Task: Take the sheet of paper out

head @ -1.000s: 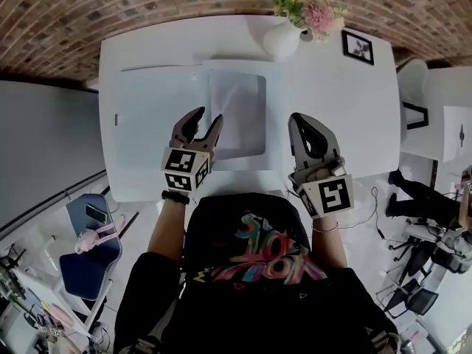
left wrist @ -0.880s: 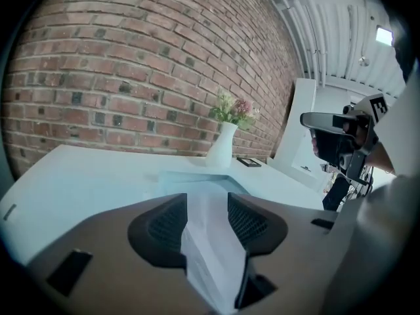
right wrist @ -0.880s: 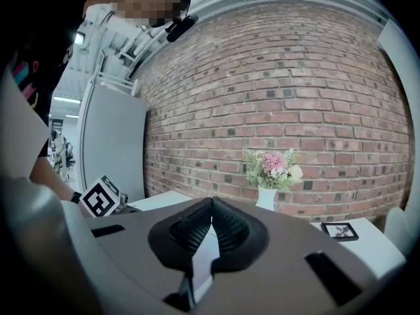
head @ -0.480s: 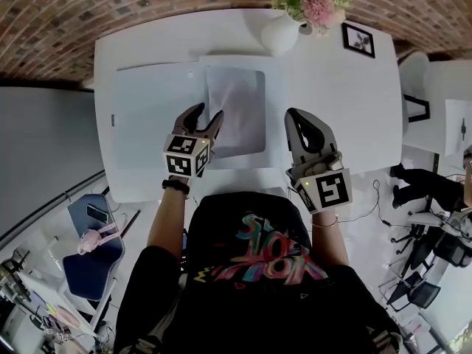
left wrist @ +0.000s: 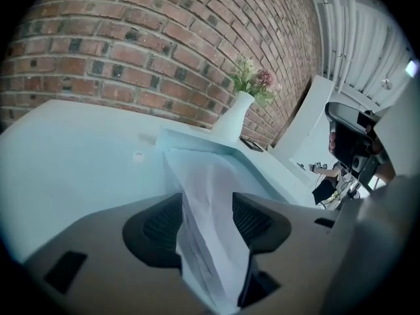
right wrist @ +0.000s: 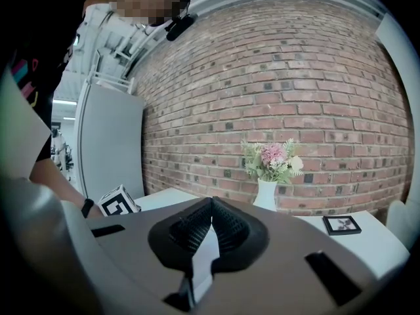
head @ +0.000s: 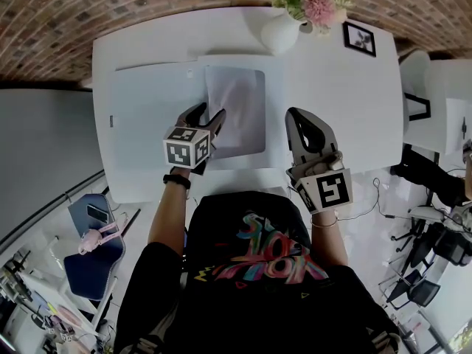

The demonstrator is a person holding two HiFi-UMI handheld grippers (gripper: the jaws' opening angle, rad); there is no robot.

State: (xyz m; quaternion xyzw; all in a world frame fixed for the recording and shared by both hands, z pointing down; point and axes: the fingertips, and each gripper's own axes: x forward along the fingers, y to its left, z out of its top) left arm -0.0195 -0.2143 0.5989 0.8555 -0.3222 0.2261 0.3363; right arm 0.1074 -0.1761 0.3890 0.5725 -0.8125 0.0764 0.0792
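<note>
Left gripper [left wrist: 207,205] released: jaws wide apart and just been opening. The sheet of paper [left wrist: 211,254] ran loose between the pads, neither pressing it. Right gripper [right wrist: 211,201] clenched, tips together, gripping nothing; the pale patch behind its tips was unclear. The sheet lay on the person's side of the vase [head: 282,37], on a translucent folder [head: 147,116] on the white table [head: 346,102]. Hard to tell if its far end sat inside the folder. The head view hid the left pads under the marker cube [head: 183,152]. Only the right gripper view showed its own closed tips. A picture frame [head: 359,39] sat right of the vase.
</note>
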